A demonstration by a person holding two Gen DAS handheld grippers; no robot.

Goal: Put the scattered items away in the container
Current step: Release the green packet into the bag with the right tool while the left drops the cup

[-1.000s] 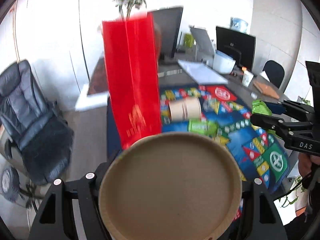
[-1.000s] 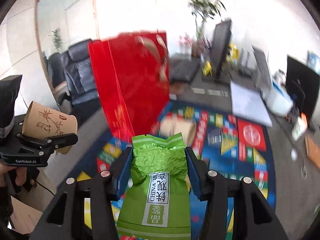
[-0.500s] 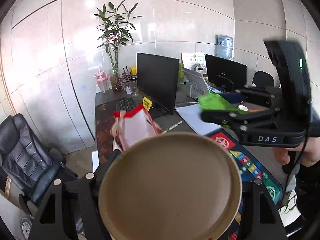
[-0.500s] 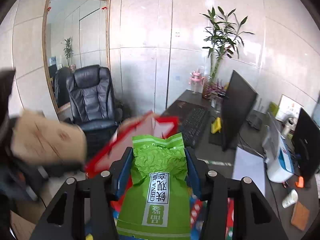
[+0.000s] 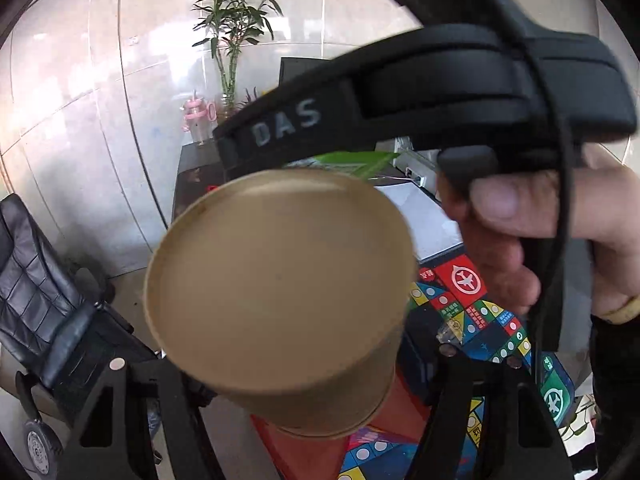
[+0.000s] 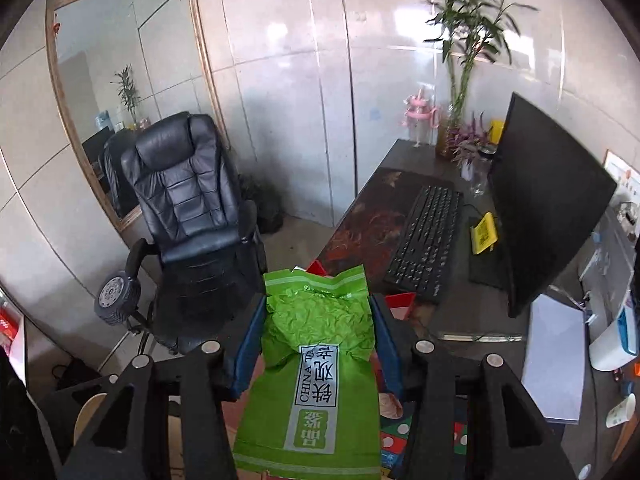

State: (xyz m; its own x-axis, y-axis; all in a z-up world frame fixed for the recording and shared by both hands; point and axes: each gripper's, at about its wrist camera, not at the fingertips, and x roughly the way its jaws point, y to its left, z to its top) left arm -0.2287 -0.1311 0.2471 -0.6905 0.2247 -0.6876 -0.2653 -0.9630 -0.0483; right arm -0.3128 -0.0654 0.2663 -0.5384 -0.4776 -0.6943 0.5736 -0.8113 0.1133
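Note:
A tan paper cup [image 5: 280, 292] sits tilted between the fingers of my left gripper [image 5: 280, 360], its flat round end toward the camera. The jaws are closing on it, and the pads are hidden behind the cup. Red paper of the gift bag [image 5: 320, 444] shows right below the cup. My right gripper [image 6: 318, 320] is shut on a green tea packet [image 6: 316, 360], its blue pads [image 6: 250, 340] pressing both sides. Red corners of the bag's mouth [image 6: 400, 300] peek out behind the packet. In the left wrist view the right gripper [image 5: 240, 144] crosses close overhead, held by a hand [image 5: 560, 240].
A colourful board-game mat [image 5: 480, 320] covers the table below. A keyboard [image 6: 428, 236], monitor [image 6: 548, 200], papers [image 6: 556, 360] and a white cup [image 6: 620, 410] lie on the desk beyond. A black office chair [image 6: 188, 208] stands to the left, a bamboo plant [image 6: 464, 40] at the back.
Both grippers rose and swung over the red bag, now only glimpsed beneath them. The right gripper moved close across the left camera. The cup has tilted in the left jaws.

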